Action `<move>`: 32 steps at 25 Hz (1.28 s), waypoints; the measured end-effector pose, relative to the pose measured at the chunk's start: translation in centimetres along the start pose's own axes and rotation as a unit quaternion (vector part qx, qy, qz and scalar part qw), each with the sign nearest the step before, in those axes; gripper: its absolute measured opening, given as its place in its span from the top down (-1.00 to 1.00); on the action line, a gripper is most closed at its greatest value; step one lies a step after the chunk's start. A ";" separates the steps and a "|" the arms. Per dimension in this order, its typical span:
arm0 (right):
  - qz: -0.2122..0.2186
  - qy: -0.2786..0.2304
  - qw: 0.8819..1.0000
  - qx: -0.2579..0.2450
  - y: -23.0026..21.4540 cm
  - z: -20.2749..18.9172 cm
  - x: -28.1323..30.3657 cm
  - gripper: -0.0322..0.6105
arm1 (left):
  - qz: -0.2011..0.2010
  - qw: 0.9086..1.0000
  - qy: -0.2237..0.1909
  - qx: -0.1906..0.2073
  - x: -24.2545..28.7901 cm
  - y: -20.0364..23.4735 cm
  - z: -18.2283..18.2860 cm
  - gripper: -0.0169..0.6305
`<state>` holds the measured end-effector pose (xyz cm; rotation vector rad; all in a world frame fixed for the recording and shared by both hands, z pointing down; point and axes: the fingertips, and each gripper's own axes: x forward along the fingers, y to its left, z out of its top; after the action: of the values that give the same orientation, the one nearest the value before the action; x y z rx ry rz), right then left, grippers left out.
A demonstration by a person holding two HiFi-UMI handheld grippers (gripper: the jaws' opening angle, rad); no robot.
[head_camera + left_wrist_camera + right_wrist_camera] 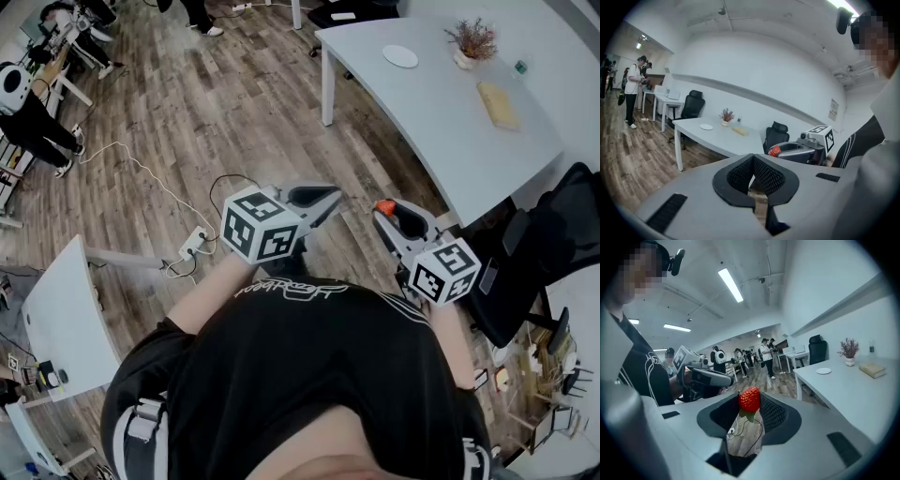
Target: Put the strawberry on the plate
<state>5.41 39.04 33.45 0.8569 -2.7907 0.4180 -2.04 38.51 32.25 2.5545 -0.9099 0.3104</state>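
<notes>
Right gripper [750, 404] pinching strawberry [749, 398] at its tips, left gripper [753, 164] closed and empty, plate [400, 56] on far table [441, 131].

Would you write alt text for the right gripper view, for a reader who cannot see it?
The right gripper holds a red strawberry between its jaw tips. Beyond it, on the right, a white table carries a plate; the left gripper shows at the left.

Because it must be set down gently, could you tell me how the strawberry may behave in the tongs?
The strawberry sits only at the tips of the right tongs, so it may slip or pivot if jolted. It looks small, so probably light. Its rounded shape may roll or tip on the plate.
</notes>
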 end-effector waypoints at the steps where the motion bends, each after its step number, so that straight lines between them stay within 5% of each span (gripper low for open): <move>1: 0.000 0.000 1.000 0.000 0.0 0.0 -0.2 0.49 | -0.001 1.000 0.001 0.001 0.1 -0.3 0.0 0.93; 16: -0.018 0.002 1.000 -0.011 -0.3 -0.1 -1.4 0.49 | 0.003 1.000 -0.006 0.004 -0.2 -1.7 0.1 0.93; 32: -0.034 -0.002 0.999 0.000 -6.4 2.2 3.5 0.49 | -0.012 1.000 0.002 -0.010 3.6 4.8 2.1 0.93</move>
<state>5.98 31.40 33.64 0.9506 -2.7568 0.4043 -2.21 32.21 33.07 2.5444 -0.8756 0.2989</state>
